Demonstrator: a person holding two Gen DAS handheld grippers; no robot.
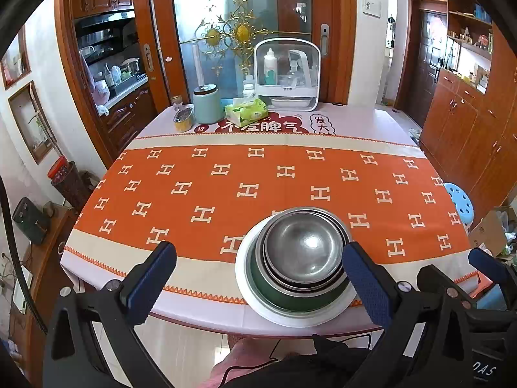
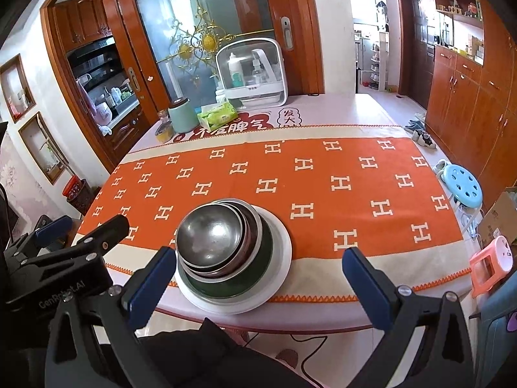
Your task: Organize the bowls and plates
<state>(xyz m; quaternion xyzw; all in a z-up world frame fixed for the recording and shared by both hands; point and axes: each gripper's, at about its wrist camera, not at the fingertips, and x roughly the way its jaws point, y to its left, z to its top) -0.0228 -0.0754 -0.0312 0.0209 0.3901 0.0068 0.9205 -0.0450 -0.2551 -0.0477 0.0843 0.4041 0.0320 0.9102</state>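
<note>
Orange tablecloth (image 1: 258, 174), wooden cabinets (image 2: 468, 97) behind

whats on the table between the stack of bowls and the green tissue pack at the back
Nothing: between the nested steel bowls on their white plate and the tissue pack lies only bare orange patterned cloth, shown in both wrist views.

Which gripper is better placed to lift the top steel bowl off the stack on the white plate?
Probably the left gripper. Its right finger already sits beside the top steel bowl, with the stack partly between its open fingers. The right gripper is open too, but the stack lies toward its left finger.
</note>
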